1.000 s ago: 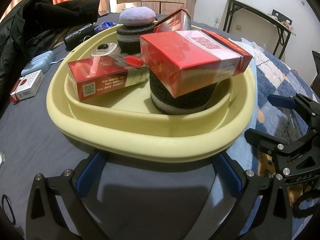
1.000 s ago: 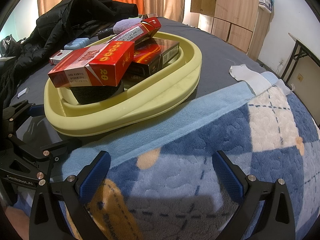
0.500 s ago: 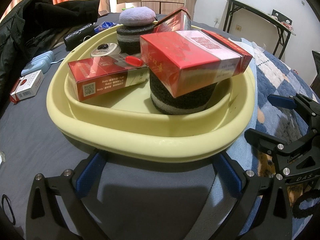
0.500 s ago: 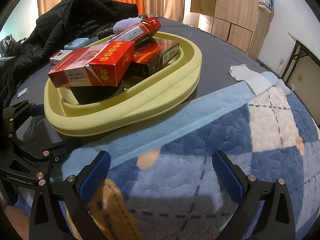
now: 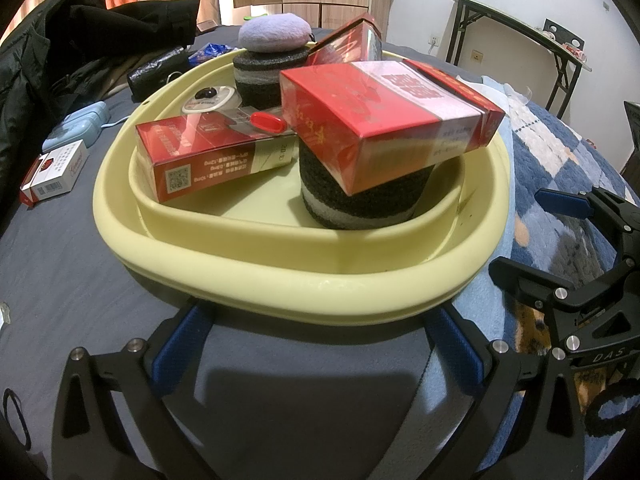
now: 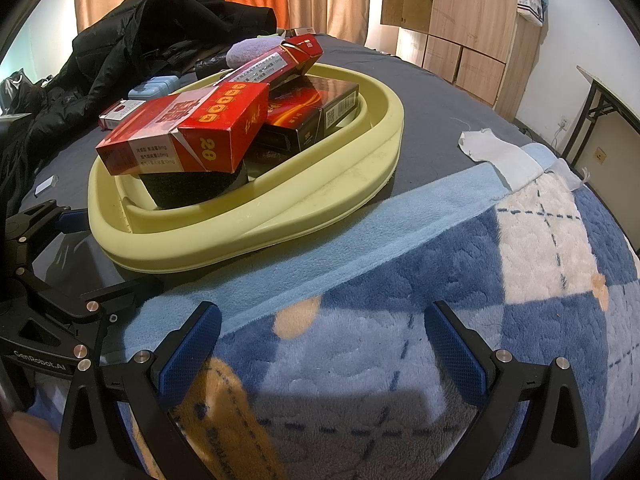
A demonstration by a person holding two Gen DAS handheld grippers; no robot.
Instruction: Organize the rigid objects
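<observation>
A pale yellow basin sits on the bed. In it, a big red carton rests on a dark grey roll. A second red box, a white round device, another grey roll with a lilac pad and a black-and-red box also lie inside. My left gripper is open and empty just before the basin's near rim. My right gripper is open and empty over the blue blanket, right of the basin.
A small white-and-red pack and a light blue case lie on the grey sheet left of the basin. A black coat is heaped behind. A checked blue blanket and a white cloth lie to the right.
</observation>
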